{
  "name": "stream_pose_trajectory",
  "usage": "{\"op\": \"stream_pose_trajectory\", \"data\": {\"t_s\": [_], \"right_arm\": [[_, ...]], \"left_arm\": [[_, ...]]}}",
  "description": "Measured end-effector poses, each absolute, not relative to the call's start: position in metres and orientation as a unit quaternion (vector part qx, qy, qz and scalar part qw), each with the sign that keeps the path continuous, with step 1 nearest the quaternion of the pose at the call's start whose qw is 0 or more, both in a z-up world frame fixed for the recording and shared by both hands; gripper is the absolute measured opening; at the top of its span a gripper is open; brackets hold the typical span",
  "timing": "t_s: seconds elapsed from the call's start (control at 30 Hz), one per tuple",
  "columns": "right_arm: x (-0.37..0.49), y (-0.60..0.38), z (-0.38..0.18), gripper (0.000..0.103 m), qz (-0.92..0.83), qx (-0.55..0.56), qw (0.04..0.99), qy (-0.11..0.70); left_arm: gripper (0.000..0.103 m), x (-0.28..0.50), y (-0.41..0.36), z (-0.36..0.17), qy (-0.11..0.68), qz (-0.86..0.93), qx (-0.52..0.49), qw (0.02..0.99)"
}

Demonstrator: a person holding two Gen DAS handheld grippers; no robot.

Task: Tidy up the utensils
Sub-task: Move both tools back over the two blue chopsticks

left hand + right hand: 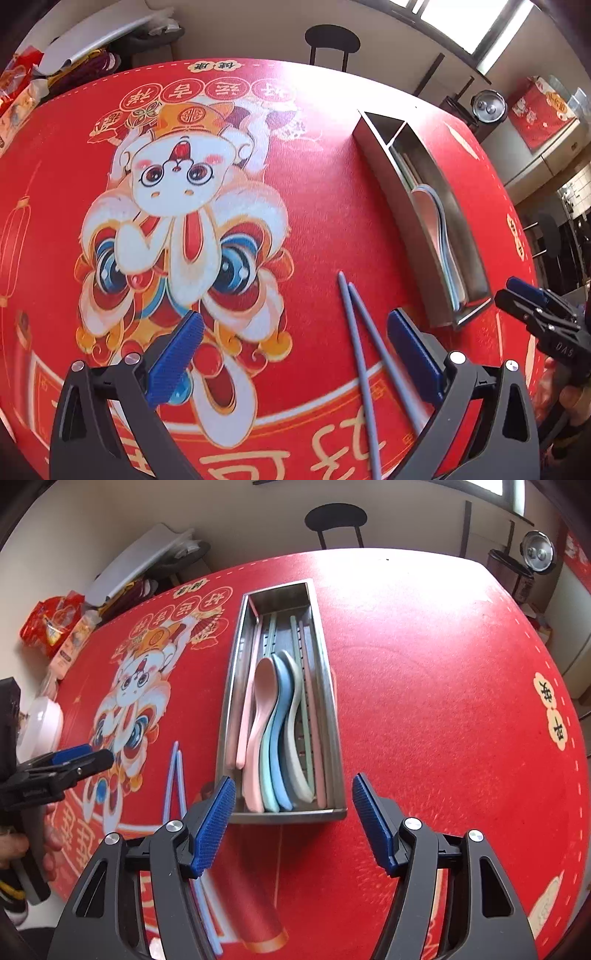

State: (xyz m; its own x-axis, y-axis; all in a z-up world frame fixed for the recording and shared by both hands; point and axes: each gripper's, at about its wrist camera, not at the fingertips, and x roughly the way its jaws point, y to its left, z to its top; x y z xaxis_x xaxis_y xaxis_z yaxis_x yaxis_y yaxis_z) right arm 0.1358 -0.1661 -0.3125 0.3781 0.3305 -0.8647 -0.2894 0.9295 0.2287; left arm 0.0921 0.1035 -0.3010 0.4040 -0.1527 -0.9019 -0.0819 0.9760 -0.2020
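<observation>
Both grippers are hovering over the red bench (424, 664) with fingers spread wide, gripping nothing. The left gripper (295, 354) is hanging above two blue chopsticks (364, 354) lying on the cloth. The right gripper (293, 819) is facing the steel tray (334, 716), which is holding spoons (275, 731) and other chopsticks.

Wide bare red tablecloth (443, 686) right of the steel tray (334, 738); left, blue chopsticks (176, 775) lie just beside it.

Red printed tablecloth (424, 686), black chair (335, 518) behind, snack packets (51, 627) and white bowl (42, 720) at its edge
</observation>
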Motion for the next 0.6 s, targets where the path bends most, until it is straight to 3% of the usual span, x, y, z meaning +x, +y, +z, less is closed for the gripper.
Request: {"op": "stream_pose_trajectory", "data": {"t_s": [0.13, 0.2, 0.6], "right_arm": [[0.121, -0.160, -0.323, 0.075, 0.205, 0.022, 0.817, 0.538], [0.114, -0.157, -0.325, 0.087, 0.205, 0.015, 0.818, 0.537], [0.087, -0.129, -0.343, 0.088, 0.229, -0.030, 0.809, 0.541]], "left_arm": [[0.097, 0.069, 0.098, -0.315, 0.558, -0.021, -0.071, 0.827], [0.097, 0.059, 0.095, -0.318, 0.554, -0.025, -0.065, 0.830], [0.097, 0.035, 0.084, -0.332, 0.560, -0.021, -0.063, 0.826]]}}
